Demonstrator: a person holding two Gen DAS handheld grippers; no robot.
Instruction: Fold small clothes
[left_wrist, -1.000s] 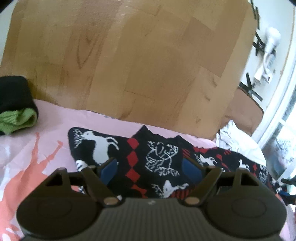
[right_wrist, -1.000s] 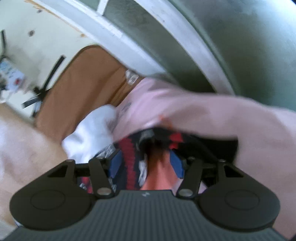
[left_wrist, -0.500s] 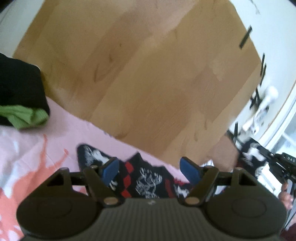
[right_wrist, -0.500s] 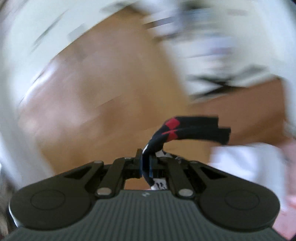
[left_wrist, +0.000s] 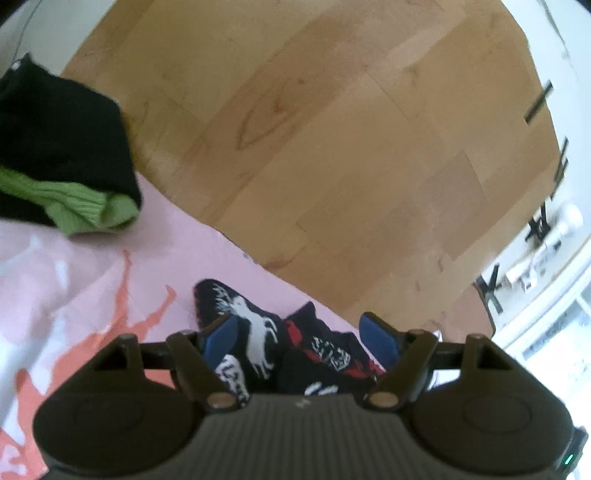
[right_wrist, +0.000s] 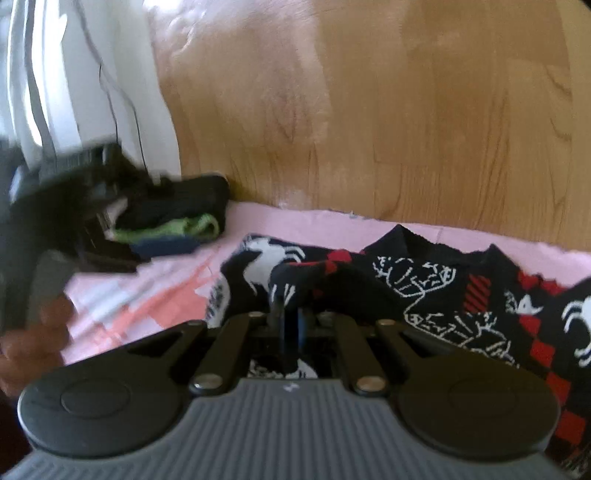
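A dark knitted garment (right_wrist: 436, 295) with white deer and red diamonds lies on a pink sheet (right_wrist: 303, 221). My right gripper (right_wrist: 291, 325) is shut on a fold of it, and the pinched cloth arches up over the flat part. In the left wrist view my left gripper (left_wrist: 299, 338) stands open just above the garment's (left_wrist: 258, 325) bunched end. Its blue pads (left_wrist: 218, 338) are wide apart and the cloth lies between and below them, not pressed.
A folded pile of black and green clothes (left_wrist: 74, 177) sits on the sheet at the left, also in the right wrist view (right_wrist: 173, 218). A wooden floor (left_wrist: 332, 147) lies beyond the sheet's edge. A hand (right_wrist: 33, 339) shows blurred at the left.
My right gripper has closed on the garment's edge and swung far across with it, rolling as it went. My left gripper has drifted and rolled, and the garment under it is now bunched.
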